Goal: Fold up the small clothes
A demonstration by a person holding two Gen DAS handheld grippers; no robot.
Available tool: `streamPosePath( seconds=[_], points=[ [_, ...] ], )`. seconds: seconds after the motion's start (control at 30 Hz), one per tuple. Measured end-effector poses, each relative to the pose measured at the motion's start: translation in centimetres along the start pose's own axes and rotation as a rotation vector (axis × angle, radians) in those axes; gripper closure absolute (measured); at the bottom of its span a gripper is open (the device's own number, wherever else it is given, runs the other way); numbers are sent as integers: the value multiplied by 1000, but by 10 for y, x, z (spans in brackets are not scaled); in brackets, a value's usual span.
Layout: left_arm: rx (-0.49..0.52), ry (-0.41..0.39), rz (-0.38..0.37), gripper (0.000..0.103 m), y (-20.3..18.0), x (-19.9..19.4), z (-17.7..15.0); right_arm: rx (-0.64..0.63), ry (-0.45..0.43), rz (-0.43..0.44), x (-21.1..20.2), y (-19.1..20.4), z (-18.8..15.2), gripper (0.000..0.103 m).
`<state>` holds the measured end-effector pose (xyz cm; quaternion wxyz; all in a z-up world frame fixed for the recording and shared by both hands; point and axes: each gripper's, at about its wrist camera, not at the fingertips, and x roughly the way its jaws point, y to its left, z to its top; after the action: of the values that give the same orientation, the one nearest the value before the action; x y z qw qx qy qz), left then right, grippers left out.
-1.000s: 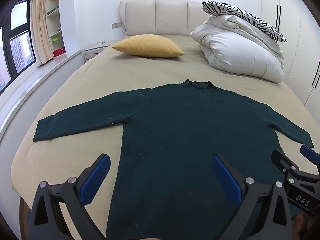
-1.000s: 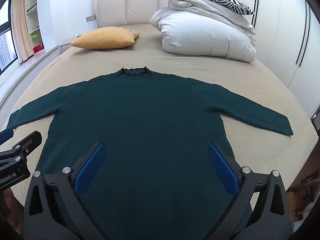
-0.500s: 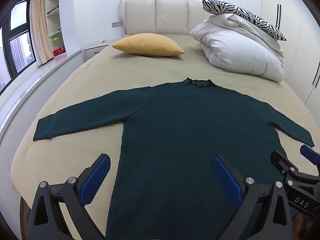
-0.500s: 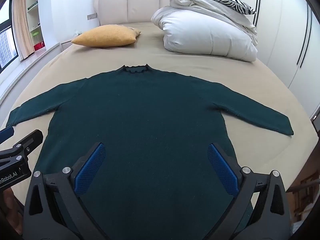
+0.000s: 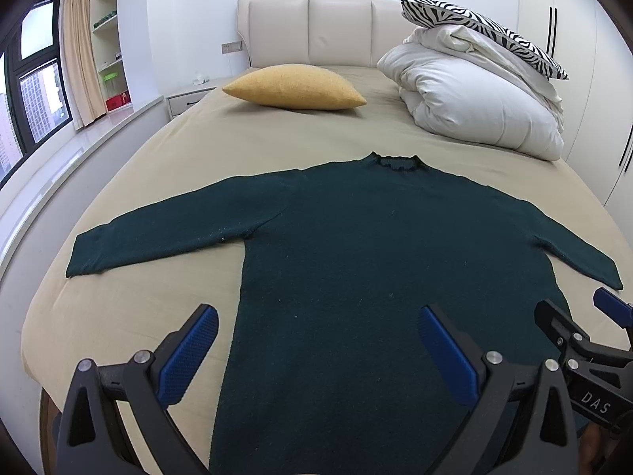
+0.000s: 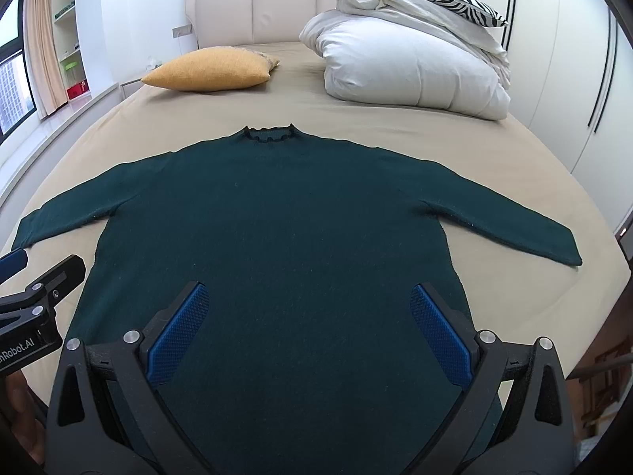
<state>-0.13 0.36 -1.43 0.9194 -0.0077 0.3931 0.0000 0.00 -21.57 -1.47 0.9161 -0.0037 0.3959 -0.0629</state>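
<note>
A dark green long-sleeved sweater [image 5: 376,245] lies flat on the beige bed, sleeves spread out, collar toward the headboard; it also shows in the right wrist view [image 6: 277,229]. My left gripper [image 5: 316,336] is open and empty, hovering above the sweater's lower left hem. My right gripper [image 6: 308,316] is open and empty above the lower middle of the sweater. The right gripper also shows at the right edge of the left wrist view [image 5: 585,340]; the left gripper shows at the left edge of the right wrist view [image 6: 35,297].
A yellow pillow [image 5: 292,87] and a folded white duvet [image 5: 474,107] under a zebra-striped pillow [image 5: 482,31] sit near the headboard. A window ledge [image 5: 59,158] runs along the left of the bed. White wardrobes [image 6: 573,79] stand on the right.
Both grippers have drawn back very slightly from the sweater. Both stay open and the sweater has not moved.
</note>
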Motion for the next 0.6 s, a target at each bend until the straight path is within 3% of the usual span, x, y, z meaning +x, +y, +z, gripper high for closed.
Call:
streamPosePath(
  seconds=[0.6],
  points=[
    [2,3,0,0,-1,-1,3,1,8,2,0,1,-1,0]
  ],
)
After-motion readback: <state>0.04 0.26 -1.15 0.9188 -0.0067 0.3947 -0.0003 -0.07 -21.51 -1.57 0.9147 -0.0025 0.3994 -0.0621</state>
